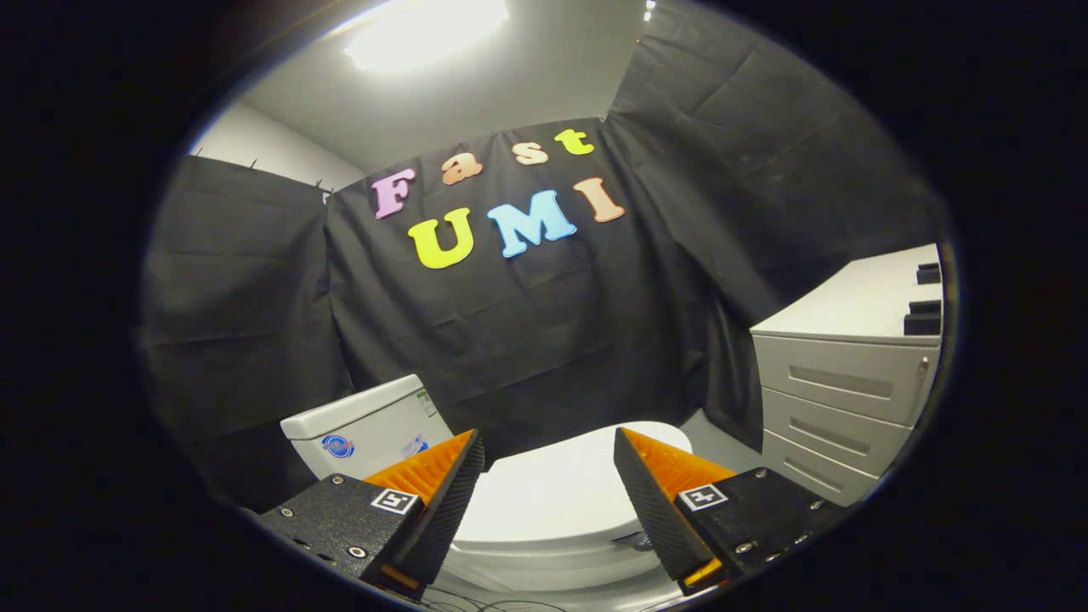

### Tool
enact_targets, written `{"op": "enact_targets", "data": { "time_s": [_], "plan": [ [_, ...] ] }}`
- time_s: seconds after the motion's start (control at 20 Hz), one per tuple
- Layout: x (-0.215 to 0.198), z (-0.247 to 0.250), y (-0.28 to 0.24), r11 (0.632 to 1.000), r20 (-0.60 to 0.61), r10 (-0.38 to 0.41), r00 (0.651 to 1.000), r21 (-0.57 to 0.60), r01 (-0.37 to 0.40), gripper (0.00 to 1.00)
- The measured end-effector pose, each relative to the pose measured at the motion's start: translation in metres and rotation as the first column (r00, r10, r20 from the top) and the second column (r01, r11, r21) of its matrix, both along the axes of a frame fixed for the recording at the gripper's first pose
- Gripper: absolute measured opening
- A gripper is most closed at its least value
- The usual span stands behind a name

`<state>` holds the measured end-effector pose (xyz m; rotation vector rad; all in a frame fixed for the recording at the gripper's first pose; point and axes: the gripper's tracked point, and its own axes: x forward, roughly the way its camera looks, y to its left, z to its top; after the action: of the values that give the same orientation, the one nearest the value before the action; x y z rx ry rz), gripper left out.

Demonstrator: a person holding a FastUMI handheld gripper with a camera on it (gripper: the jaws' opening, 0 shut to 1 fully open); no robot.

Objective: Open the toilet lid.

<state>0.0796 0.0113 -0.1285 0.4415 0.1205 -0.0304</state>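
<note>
Black cloth wall (238, 340) at far left, creased, hung behind everything. White cistern (365, 429) low against it, just beyond the left finger; two small blue stickers and a small label on its front and corner, too small to read. Left finger (442, 484) of the tongs (548, 476) in front of cistern, overlapping its lower corner; square black-and-white marker on its body. Tongs released, fingers spread wide, gripping nothing. Toilet lid (552, 493) between and just ahead of the fingers, white, glossy, lying flat and closed over the bowl, not touched by either finger. Bowl rim (544, 565) visible beneath the lid. Thin dark cables (476, 605) on the floor below the bowl. Right finger (650, 497) with a matching square marker, overlapping the right edge of the lid. White drawer cabinet (837, 399) at far right, well apart from the toilet, three drawer fronts with recessed grips, a small round lock on the top one. Dark blocks (922, 319) on the cabinet top, kind unclear. Ceiling light (425, 34) overhead, bright.
</note>
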Motion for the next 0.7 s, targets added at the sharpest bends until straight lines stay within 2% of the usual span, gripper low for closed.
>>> {"op": "enact_targets", "data": {
  "time_s": [0.4, 0.7],
  "plan": [
    [0.017, -0.060, -0.016, 0.969, -0.057, -0.070, 0.996, 0.233, 0.081, 0.96],
    [0.022, -0.105, -0.024, 0.929, -0.113, -0.127, 0.985, 0.334, 0.158, 0.96]
  ]
}}
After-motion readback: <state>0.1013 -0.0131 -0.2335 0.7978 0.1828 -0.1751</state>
